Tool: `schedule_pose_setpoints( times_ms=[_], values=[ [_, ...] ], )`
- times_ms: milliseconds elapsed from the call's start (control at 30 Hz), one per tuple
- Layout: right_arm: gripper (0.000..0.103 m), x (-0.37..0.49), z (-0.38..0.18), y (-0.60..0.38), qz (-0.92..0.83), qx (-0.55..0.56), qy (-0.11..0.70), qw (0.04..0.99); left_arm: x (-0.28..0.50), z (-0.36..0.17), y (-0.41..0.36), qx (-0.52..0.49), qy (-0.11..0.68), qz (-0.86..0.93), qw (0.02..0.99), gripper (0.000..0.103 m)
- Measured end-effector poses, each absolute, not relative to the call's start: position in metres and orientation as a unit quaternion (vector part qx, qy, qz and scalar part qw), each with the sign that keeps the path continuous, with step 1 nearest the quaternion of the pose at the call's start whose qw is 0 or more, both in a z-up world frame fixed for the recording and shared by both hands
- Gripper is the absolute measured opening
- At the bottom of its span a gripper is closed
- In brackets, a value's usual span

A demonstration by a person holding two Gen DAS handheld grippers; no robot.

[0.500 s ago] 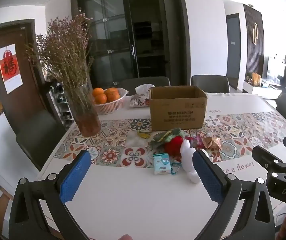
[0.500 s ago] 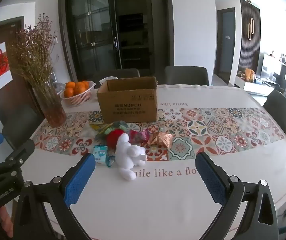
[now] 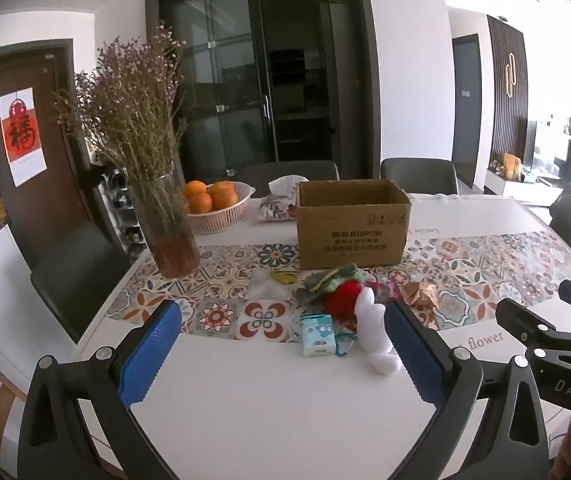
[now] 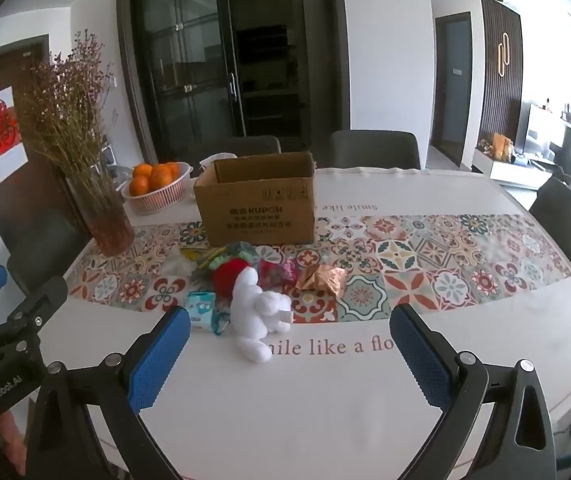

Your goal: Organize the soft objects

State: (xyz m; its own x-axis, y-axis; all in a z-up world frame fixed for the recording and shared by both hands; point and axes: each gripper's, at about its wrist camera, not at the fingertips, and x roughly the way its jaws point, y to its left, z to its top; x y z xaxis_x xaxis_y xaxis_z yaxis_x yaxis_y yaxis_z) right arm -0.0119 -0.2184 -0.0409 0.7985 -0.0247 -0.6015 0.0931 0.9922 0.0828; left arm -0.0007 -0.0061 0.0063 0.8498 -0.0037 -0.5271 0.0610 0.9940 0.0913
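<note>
Cardboard box [image 4: 257,200] is sitting open on the worktop [image 4: 325,400] at twelve o'clock, soft things heaped just before it — white plush toy [image 4: 255,320] nearest; since half a second ago nothing is shifting; both the left hand-held gripper [image 3: 281,356] and right hand-held gripper [image 4: 289,360] are hovering with jaws apart, empty — sorting probably not yet begun.

We look forward and slightly down from both wrists, side by side near the table's [image 3: 245,400] front edge; both views share the cardboard box [image 4: 257,208] and, probably, every toy.
</note>
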Motion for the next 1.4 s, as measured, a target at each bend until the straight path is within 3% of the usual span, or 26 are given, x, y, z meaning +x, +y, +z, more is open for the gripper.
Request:
schedule_pose_setpoints(
  times_ms=[1400],
  values=[
    [0.102,-0.0142,-0.0356,-0.2230,-0.026,0.054,0.308,0.949,0.0005,0.0022,-0.0084,0.045,0.278,-0.033,0.959,0.103]
  ],
)
